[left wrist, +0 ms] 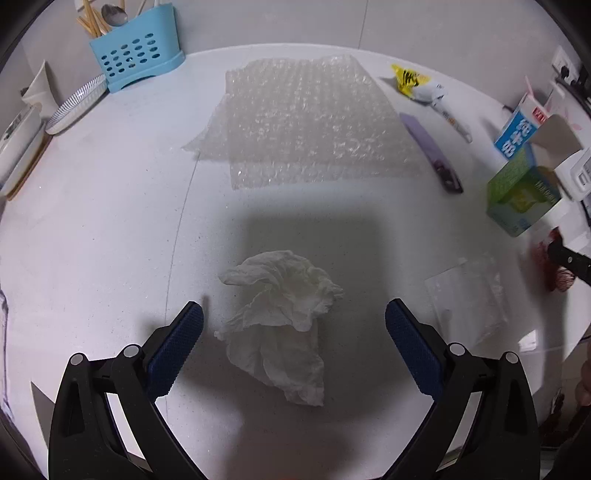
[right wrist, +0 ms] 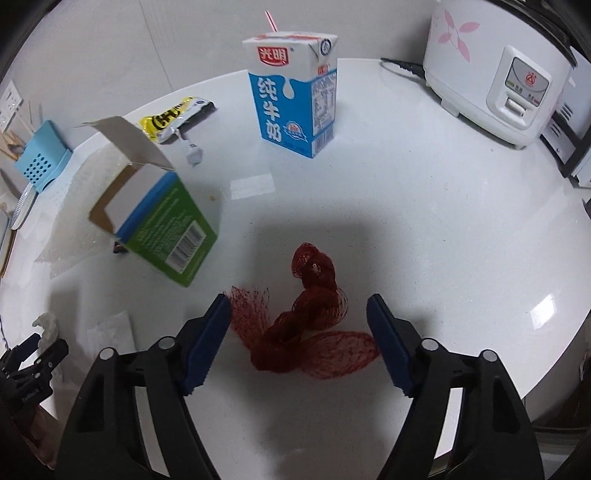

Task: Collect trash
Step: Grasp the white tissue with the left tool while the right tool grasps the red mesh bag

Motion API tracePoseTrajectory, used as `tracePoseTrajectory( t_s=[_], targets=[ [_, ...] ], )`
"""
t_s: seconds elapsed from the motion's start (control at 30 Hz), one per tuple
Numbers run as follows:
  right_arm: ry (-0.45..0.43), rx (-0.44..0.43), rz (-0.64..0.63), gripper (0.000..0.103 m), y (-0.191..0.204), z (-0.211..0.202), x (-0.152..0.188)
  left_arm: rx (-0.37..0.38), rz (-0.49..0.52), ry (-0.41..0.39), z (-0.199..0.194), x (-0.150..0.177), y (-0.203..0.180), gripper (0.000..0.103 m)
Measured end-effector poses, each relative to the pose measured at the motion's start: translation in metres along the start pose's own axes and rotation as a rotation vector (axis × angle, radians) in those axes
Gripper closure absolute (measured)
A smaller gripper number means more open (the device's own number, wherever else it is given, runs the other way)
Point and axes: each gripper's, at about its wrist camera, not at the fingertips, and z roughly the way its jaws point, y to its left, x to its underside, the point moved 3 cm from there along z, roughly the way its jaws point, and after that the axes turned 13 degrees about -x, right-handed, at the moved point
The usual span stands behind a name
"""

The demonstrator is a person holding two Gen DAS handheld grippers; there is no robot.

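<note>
Crumpled tissue [left wrist: 284,321] and red net [right wrist: 306,314] on white counter [right wrist: 424,221], both grippers' jaws spread, tiled wall [left wrist: 332,22] behind

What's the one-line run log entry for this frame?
left gripper: open over crumpled tissue | right gripper: open over red mesh net | nothing grasped

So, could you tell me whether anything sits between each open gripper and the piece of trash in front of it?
Nothing visible does. The crumpled tissue lies on bare counter between the left gripper's open fingers, and the red mesh net lies likewise before the right gripper. The green box stands off to the side.
</note>
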Motion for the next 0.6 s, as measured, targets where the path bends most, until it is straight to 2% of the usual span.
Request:
tracePoseTrajectory(
  t_s=[0.17, 0.23, 0.33, 0.4, 0.43, 0.5, 0.6],
  targets=[
    [0.028, -0.003, 0.015, 0.046, -0.003, 0.014, -0.002, -0.029, -0.003, -0.016, 0.002, 0.0, -0.003, 0.007],
    [0.026, 0.011, -0.007, 0.052, 0.0, 0.015, -0.003, -0.041, -0.017, -0.01, 0.001, -0.001, -0.002, 0.013],
    [0.029, 0.017, -0.011, 0.066, 0.003, 0.015, -0.003, -0.051, -0.033, 0.007, -0.003, -0.004, 0.0, 0.034],
    [0.037, 0.011, -0.005, 0.076, 0.004, 0.015, -0.003, -0.052, -0.03, 0.015, -0.006, -0.003, 0.0, 0.055],
    [0.043, 0.001, -0.003, 0.08, 0.004, 0.015, -0.003, -0.05, -0.024, 0.018, -0.008, -0.003, -0.001, 0.06],
    [0.048, -0.006, -0.001, 0.082, 0.005, 0.014, -0.003, -0.048, -0.013, 0.016, -0.01, -0.002, -0.003, 0.081],
    [0.038, 0.0, -0.022, 0.084, 0.008, 0.013, -0.001, -0.049, -0.016, 0.006, -0.011, -0.002, -0.004, 0.088]
  ],
)
